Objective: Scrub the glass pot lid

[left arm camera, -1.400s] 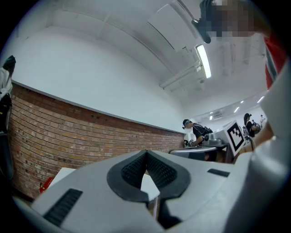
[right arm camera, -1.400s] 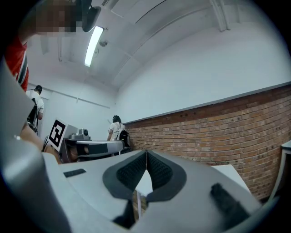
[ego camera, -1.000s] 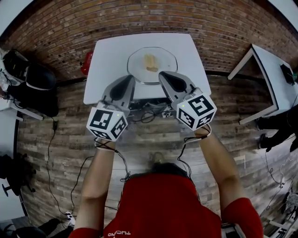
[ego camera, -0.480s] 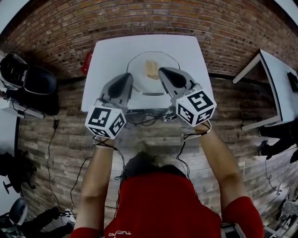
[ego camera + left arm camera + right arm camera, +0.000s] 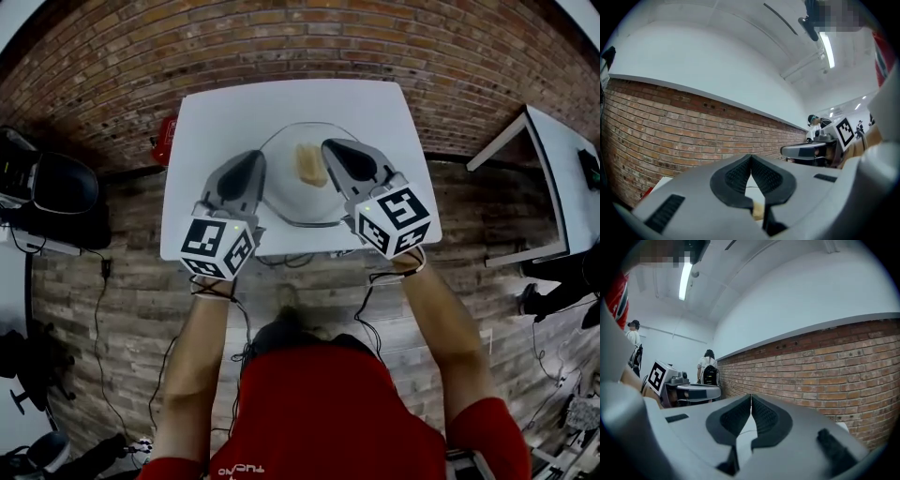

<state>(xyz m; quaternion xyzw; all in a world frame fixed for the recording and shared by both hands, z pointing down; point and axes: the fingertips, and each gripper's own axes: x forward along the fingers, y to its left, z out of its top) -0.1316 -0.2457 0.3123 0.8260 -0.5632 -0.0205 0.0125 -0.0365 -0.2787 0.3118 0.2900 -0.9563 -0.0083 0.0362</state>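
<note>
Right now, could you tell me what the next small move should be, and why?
Probably open the right hand-held gripper and lower it to the sponge on the glass lid: it and the left hand-held gripper are both shut and empty, so nothing can scrub yet.

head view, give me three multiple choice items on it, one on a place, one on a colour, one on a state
1. Where does the glass pot lid lie?
A) on the white table
B) in a sink
C) on a chair

2. What colour is the block at the lid's middle?
A) blue
B) tan
C) green

3. How do the left tongs stand?
A) wide open
B) shut on the lid
C) shut, empty

Answers:
1 A, the lid rests flat on the tabletop.
2 B, the block shows tan against the clear glass.
3 C, the left gripper view shows the pads meeting at the tips with nothing between them.
</note>
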